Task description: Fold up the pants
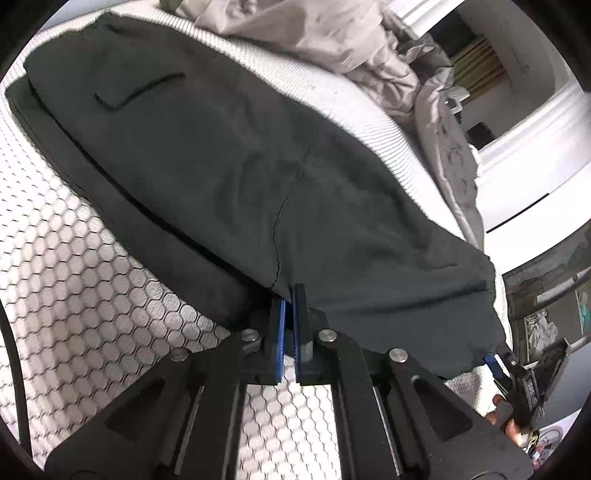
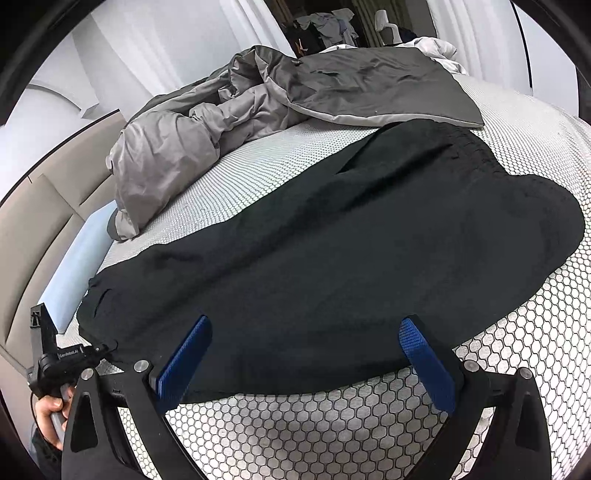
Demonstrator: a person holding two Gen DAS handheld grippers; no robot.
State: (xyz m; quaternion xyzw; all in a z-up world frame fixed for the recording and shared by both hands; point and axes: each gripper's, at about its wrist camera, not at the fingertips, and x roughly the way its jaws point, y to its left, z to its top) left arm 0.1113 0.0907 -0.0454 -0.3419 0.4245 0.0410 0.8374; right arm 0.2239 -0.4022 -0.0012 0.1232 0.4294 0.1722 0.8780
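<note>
Dark pants (image 1: 221,147) lie stretched flat along the bed, with a pocket slit near the far left end. My left gripper (image 1: 290,295) is shut on the pants' near edge, right beside a seam, with fabric pinched between its blue pads (image 1: 282,317). In the right wrist view the same pants (image 2: 332,240) run from lower left to upper right. My right gripper (image 2: 306,322) stands open just over their near edge, with cloth between the wide-apart fingers (image 2: 184,354) and no pad pressing on it. The left gripper (image 2: 99,349) shows at the pants' lower-left end, held by a hand (image 2: 48,410).
The bed has a white honeycomb-patterned cover (image 2: 332,424). A crumpled grey duvet (image 2: 177,147) is heaped behind the pants, seen as the duvet (image 1: 314,33) in the left view. A beige padded panel (image 2: 37,229) borders the bed's left side. Room clutter (image 1: 546,325) lies beyond the bed's right edge.
</note>
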